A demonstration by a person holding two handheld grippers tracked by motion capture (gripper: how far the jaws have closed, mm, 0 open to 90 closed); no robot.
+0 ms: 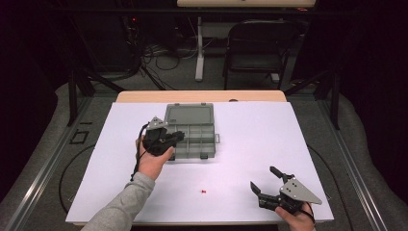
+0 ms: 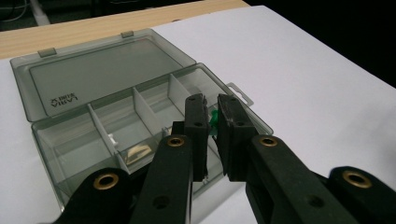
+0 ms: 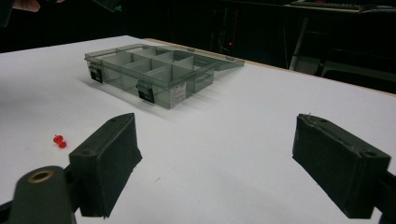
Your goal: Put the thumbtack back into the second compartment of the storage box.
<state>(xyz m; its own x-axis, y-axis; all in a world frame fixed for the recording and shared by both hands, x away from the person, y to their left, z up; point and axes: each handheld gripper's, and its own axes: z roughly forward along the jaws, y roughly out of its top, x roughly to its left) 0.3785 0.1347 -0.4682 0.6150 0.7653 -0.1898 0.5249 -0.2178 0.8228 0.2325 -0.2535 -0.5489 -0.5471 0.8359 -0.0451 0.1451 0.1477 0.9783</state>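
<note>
From the high view, the open grey compartment box [image 1: 193,137] sits on the white sheet covering the desk [image 1: 250,139], lid folded back away from the person. The left tool [image 1: 179,136] hovers right over the box's left side, jaws pinched together. The right tool [image 1: 264,178] rests well off to the right of the box near the desk's front edge, jaws spread wide with nothing in them. A red pushpin [image 1: 204,192] lies on the sheet in front of the box, between the two hands.

Left gripper view: the left tool [image 2: 213,122] is clamped on a little green pushpin [image 2: 214,118], held above the box's [image 2: 93,93] right-hand compartments. One compartment on the left has something small and brownish in it, can't tell what.

Right gripper view: the right tool [image 3: 215,168] is wide open and empty, pointed at the box [image 3: 154,74] farther back. The red pushpin [image 3: 59,141] lies on the sheet in front of the box, by the left jaw.
</note>
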